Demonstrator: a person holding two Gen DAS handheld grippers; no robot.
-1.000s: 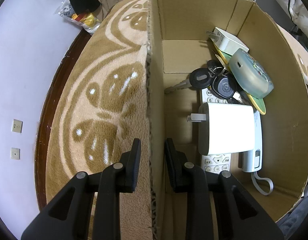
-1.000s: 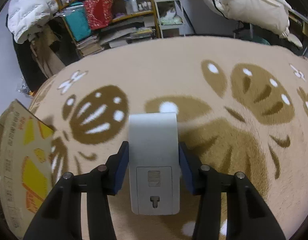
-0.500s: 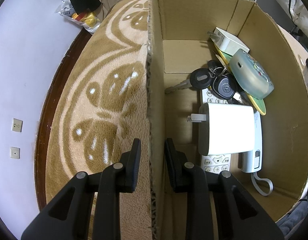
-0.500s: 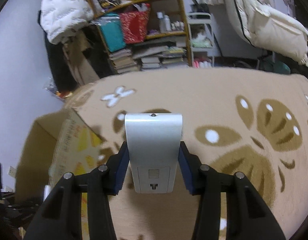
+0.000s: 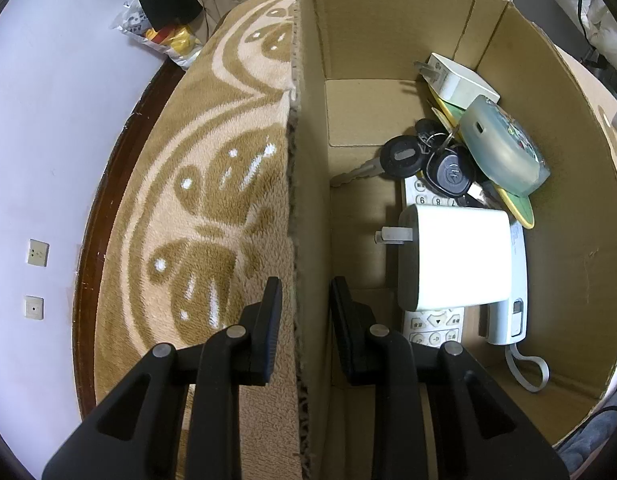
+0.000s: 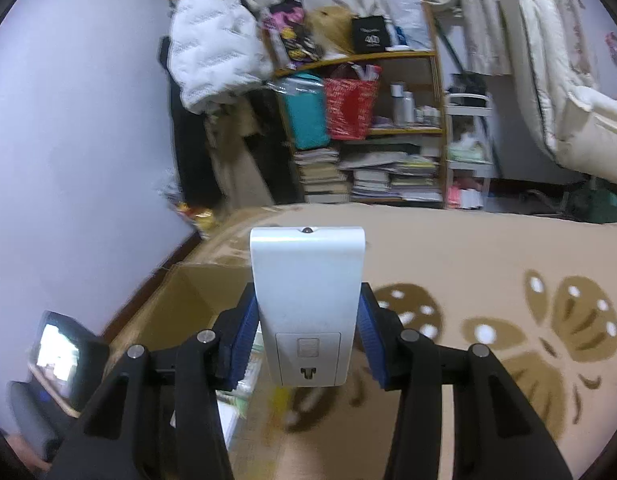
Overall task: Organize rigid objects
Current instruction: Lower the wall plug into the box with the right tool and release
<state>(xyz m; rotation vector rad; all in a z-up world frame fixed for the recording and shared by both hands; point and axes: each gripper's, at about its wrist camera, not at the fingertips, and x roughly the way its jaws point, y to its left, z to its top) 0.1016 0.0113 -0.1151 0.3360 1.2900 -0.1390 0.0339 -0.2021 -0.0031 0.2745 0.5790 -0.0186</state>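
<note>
Two grippers are under my hands. My left gripper [image 5: 304, 300] points steeply down and straddles the near wall of the cardboard box [image 5: 308, 208], one finger outside over the carpet [image 5: 212, 184], the other inside; the jaws sit narrow with the wall between them, and I can't tell whether the pads actually press on the cardboard.

Inside the box I see a large white power adapter [image 5: 456, 256] lying flat with its plug prongs toward the gripped wall. It rests on a white remote control [image 5: 432, 326] and partly covers a white handheld device with a grey wrist loop [image 5: 512, 320]. Beyond it lies a bunch of keys with black heads [image 5: 424, 160], a translucent grey-green case [image 5: 504, 148] resting on a yellow-green disc [image 5: 518, 204], and a smaller white charger [image 5: 456, 76] against the far corner.

My right gripper [image 6: 306, 332] has its blue-padded fingers [image 6: 244, 336] clamped on both sides of a white remote control [image 6: 308, 292], back side up with the battery cover showing, held in the air. Below and behind it in that view lies the open box [image 6: 196, 296], blurred, on the tan carpet with brown patterns [image 6: 508, 320]. A cluttered bookshelf [image 6: 368, 128] stands against the far wall.
</note>
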